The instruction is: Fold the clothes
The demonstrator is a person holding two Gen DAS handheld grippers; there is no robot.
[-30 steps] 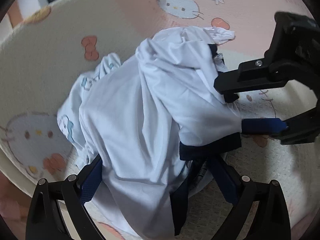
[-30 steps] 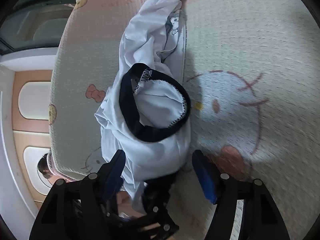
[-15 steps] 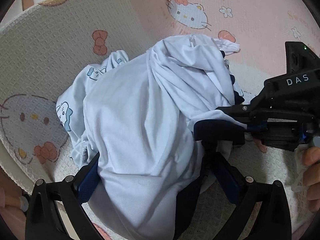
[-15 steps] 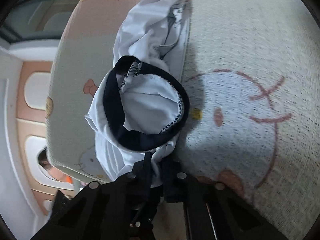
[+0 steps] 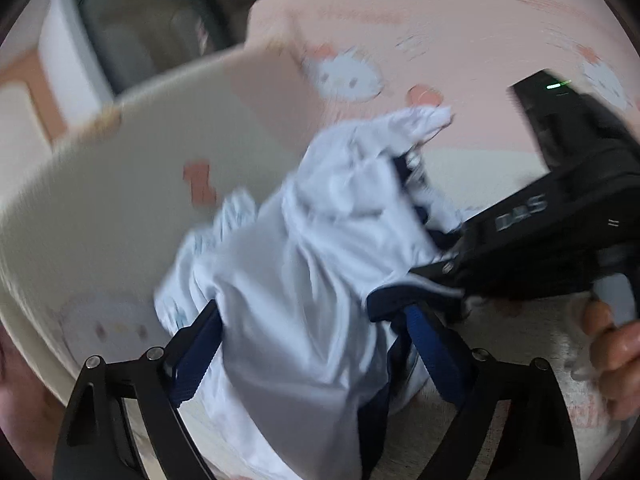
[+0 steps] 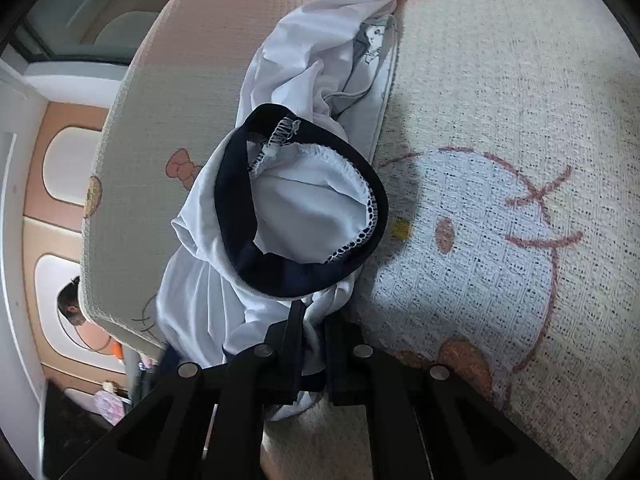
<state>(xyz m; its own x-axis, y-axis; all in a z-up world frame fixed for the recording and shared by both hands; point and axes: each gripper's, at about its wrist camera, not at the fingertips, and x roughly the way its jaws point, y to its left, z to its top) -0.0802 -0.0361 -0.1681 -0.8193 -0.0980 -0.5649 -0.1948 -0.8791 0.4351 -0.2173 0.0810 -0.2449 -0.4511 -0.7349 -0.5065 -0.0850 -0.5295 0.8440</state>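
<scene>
- left gripper (image 5: pixel 316 344): jaws wide, just closing in a little, with a bunched fold of the white shirt (image 5: pixel 304 272) lying between the two blue pads (image 5: pixel 196 360); whether the pads press the cloth cannot be told through the blur
- white shirt: crumpled in a heap on the cartoon-cat mat (image 5: pixel 132 184), near the mat's edge, with a dark navy band (image 6: pixel 240 216) around its opening; in the right wrist view the band forms an upright ring showing the white inside and overlock stitching
- a printed patch of the shirt (image 6: pixel 374 44) trails away along the mat, toward the far pink section
- right gripper (image 6: pixel 314 344): jaws closed tight on the shirt's cloth just below the navy band, the cloth pinched between the black fingers (image 6: pixel 294 332)
- in the left wrist view the right gripper's black body (image 5: pixel 560 224) reaches in from the right, its tip at the navy band
- a hand (image 5: pixel 612 360) grips that tool's handle at the far right edge
</scene>
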